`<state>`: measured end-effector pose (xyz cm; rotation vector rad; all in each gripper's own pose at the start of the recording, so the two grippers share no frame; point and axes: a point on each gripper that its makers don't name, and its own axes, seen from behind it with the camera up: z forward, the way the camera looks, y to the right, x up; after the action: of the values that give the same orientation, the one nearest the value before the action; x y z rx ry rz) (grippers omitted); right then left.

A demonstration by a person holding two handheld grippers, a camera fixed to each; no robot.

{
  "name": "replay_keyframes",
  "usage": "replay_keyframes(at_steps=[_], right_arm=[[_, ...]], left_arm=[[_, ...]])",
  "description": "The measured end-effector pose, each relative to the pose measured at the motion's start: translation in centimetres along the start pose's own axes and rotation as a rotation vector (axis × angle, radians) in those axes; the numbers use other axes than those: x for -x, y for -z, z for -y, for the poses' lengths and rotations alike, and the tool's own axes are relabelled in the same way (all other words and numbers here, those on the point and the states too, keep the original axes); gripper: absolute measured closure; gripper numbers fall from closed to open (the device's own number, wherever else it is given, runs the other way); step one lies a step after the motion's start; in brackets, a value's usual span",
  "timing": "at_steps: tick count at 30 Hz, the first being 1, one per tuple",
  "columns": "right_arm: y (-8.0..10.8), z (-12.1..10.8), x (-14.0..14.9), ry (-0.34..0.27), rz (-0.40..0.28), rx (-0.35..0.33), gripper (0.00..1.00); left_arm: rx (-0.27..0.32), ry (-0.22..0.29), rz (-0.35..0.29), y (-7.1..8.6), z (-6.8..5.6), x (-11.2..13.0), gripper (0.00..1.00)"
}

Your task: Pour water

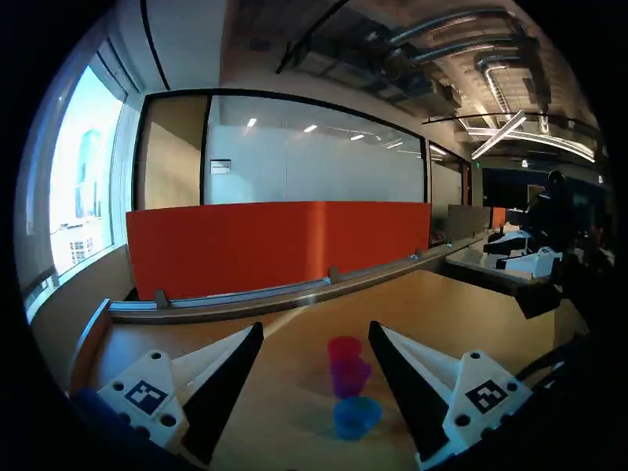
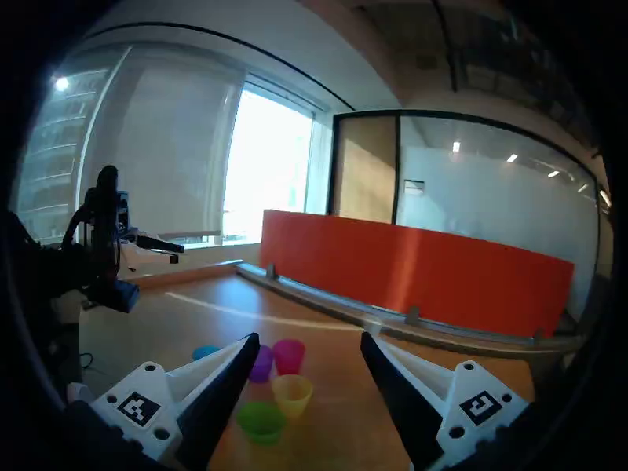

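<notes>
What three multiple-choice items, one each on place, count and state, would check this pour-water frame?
1. In the left gripper view, which cup stands nearest the camera?
A) pink cup
B) purple cup
C) blue cup

2. How many cups stand on the wooden desk in the right gripper view?
A) three
B) five
C) seven

3. How are the left claw and right claw?
A) both open and empty
B) both shut on cups
C) one open, one shut

Answers:
1 C: the blue cup sits lowest in the view, in front of the purple cup and pink cup.
2 B: blue, purple and pink, plus a yellow cup and a green cup.
3 A: each claw's fingers stand wide apart and grip nothing.
</notes>
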<state>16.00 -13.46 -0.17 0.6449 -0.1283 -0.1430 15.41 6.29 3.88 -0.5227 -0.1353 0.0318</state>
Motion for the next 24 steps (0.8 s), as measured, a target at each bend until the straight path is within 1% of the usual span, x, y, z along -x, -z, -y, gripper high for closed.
replay_keyframes(at_steps=[6, 15, 24], right_arm=[[-0.5, 1.0, 2.5, 0.006, 0.066, -0.047, 0.0], [-1.3, 1.7, 6.3, 0.021, 0.133, -0.089, 0.0], [-2.3, 2.7, 11.0, 0.025, 0.217, -0.139, 0.0]], left_arm=[[0.015, -0.026, 0.058, -0.8, -0.4, 2.8, 0.0], [0.044, -0.044, 0.135, -2.4, -1.0, 7.6, 0.0], [0.058, -0.06, 0.205, -3.3, -1.0, 11.5, 0.0]])
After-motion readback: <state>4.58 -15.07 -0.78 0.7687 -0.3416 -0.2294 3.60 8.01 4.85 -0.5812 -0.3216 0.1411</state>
